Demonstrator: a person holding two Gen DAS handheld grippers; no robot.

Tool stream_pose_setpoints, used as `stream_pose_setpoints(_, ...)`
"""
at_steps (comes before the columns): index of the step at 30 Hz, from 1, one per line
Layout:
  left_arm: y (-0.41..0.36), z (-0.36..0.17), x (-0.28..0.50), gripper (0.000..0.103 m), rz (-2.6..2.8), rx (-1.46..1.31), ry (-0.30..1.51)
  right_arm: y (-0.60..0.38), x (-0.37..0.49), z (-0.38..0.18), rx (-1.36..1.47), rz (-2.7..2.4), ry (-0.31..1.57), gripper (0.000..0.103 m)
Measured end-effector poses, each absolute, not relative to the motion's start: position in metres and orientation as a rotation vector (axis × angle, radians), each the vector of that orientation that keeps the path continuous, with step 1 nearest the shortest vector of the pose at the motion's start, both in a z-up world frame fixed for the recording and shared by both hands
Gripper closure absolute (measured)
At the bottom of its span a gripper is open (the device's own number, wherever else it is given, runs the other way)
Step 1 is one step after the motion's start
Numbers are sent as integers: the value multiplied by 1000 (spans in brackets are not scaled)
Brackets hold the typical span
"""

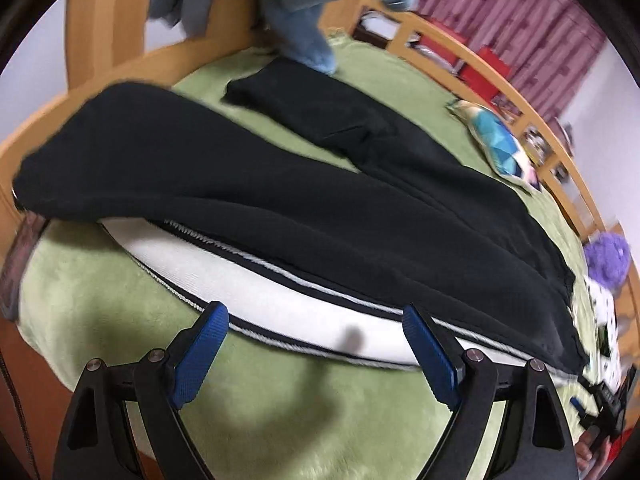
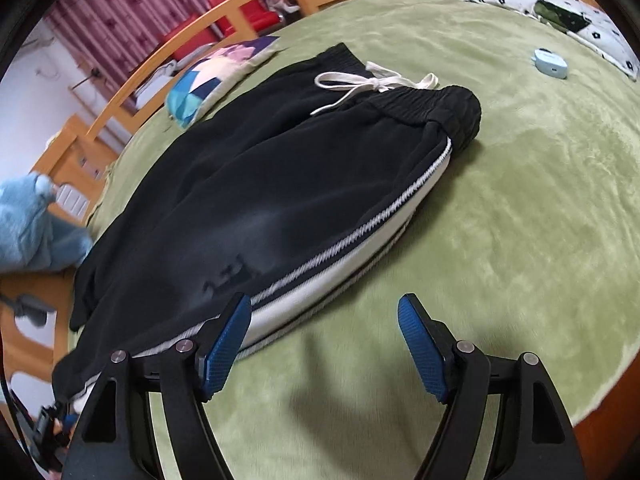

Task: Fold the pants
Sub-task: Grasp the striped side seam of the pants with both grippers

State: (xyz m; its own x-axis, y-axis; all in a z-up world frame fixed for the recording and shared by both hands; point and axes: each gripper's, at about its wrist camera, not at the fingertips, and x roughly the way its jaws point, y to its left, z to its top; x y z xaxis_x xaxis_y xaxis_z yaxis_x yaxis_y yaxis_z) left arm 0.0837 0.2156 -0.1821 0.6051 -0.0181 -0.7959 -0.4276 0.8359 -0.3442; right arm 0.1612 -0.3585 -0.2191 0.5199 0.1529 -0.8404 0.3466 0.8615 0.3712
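Pants (image 1: 280, 184) lie spread on the green blanket (image 1: 100, 280) of the bed, black with a white side stripe (image 1: 280, 304) running along the near edge. Going left to right in the left wrist view, one leg reaches out to the hem near the wooden bed frame (image 1: 120, 60), the second leg angles off behind it toward a blue plush toy (image 1: 312, 20), and the two meet further right, so the legs are not yet laid one over the other. The left gripper (image 1: 316, 344) hovers just in front of the stripe, fingers wide apart and holding nothing.

In the right wrist view the same garment runs from the legs at the left up to the elastic waistband (image 2: 440, 108) at the right, with its white drawstring (image 2: 368, 84) loose on top. A patterned cushion (image 2: 216, 80) sits just beyond the pants, and a small pale blue case (image 2: 551, 63) and a black-and-white pillow (image 2: 560, 16) lie well apart toward the right. The right gripper (image 2: 324, 340) also has its fingers spread wide and empty; its left finger sits right at the striped edge, though I cannot tell whether it touches the cloth.

Judging by this, the fold is barely begun: the pants look flattened and roughly arranged, but no lengthwise fold shows, and the folds bringing hem toward waistband are all left to do.
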Motion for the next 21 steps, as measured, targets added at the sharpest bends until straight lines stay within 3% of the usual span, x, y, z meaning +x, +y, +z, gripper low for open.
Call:
stream_pose_setpoints(7, 247, -222, 100, 15, 340, -694, 921, -353, 196, -255, 605, -88, 1081, 33)
stream_pose_setpoints(8, 249, -224, 104, 18, 351, -698, 912, -350, 200, -259, 611, -68, 1083, 49)
stream_pose_setpoints(9, 250, -222, 106, 31, 358, -694, 905, -347, 204, -262, 612, -53, 1092, 70)
stream_pose_setpoints(10, 250, -220, 110, 52, 362, -679, 901, -346, 207, -262, 611, -47, 1093, 78)
stream_pose_setpoints(11, 250, -216, 115, 62, 366, -650, 905, -344, 208, -255, 604, -43, 1066, 83)
stream_pose_setpoints(12, 250, -209, 121, 84, 370, -607, 906, -344, 209, -249, 597, -36, 1046, 86)
stream_pose_setpoints(21, 260, -106, 186, 90, 295, -491, 709, -326, 270, -153, 499, 62, 881, 89)
